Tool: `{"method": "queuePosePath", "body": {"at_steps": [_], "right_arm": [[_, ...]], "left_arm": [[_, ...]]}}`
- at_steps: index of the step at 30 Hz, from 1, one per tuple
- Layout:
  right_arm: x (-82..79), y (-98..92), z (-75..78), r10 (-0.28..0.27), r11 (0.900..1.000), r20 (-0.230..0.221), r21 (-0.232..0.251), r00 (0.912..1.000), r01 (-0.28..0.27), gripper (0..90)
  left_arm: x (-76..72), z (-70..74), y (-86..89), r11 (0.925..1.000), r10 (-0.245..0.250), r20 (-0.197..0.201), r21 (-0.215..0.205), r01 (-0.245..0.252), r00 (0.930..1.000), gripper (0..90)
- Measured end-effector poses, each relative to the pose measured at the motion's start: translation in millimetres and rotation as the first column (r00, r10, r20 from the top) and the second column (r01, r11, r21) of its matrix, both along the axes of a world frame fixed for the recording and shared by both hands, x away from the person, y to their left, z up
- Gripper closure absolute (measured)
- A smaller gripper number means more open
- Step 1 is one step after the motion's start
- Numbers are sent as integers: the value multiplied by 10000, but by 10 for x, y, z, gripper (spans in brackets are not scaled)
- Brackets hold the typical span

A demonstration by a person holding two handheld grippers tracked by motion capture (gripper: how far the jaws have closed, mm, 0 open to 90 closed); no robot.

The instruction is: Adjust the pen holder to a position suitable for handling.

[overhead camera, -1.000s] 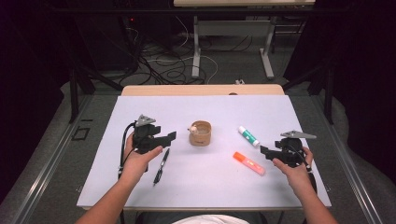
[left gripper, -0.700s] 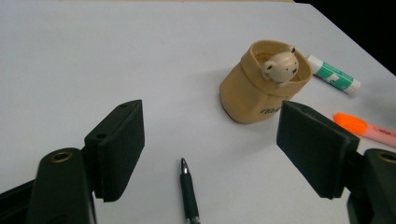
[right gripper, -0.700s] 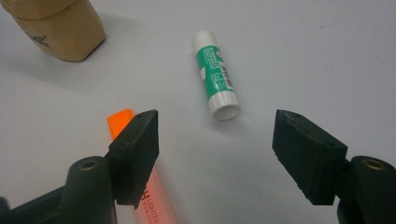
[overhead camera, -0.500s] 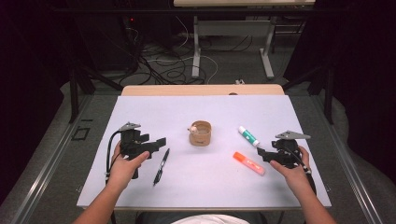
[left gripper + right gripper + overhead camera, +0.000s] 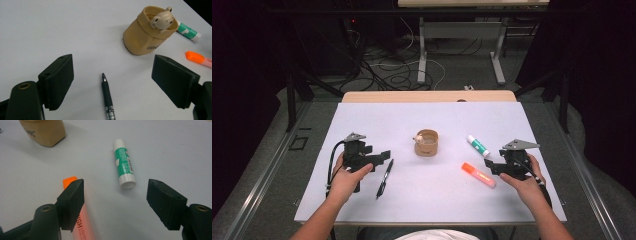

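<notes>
Left gripper (image 5: 112,82) spread wide over the black pen (image 5: 108,98), lying lengthwise between the jaws, tip aimed toward the tan bear cup (image 5: 146,31), while the right gripper (image 5: 115,202), equally wide, hovers near the glue stick (image 5: 123,163) and orange highlighter (image 5: 478,175).

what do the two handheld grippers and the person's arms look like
Both the left gripper and the right gripper are black and blocky, each topped with a grey three-cornered plate. Each has two thick black jaws with flat pads and a brass-coloured fitting at the base. A black cable loops from the left one. The forearms are bare, with no sleeves in view.
</notes>
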State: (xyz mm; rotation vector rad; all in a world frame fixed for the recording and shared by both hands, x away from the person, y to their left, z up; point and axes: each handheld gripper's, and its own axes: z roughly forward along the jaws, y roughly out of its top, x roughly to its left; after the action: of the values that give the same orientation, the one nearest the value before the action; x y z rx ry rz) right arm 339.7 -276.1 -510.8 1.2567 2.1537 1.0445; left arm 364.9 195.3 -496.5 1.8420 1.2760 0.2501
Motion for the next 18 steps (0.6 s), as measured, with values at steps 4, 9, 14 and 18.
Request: {"method": "queuePosePath", "body": {"at_steps": [4,9,14,18], "right_arm": [[-17,76,24,613,9966,-69,-539,9981,-616,309],[-66,189,-6,1229,9828,-732,-1292,9897,-1316,431],[-71,232,-80,1683,9725,-1229,-1415,9781,-1851,472],[-74,254,-82,1867,9579,-2081,-1783,9601,-2249,507]], "left_arm": [[-1,2,-7,10000,-46,104,26,46,9999,184],[12,-15,3,10000,-72,129,5,72,9999,184],[17,-28,26,9999,-39,59,101,39,10000,184],[21,-38,30,10000,13,74,87,-14,10000,184]]}}
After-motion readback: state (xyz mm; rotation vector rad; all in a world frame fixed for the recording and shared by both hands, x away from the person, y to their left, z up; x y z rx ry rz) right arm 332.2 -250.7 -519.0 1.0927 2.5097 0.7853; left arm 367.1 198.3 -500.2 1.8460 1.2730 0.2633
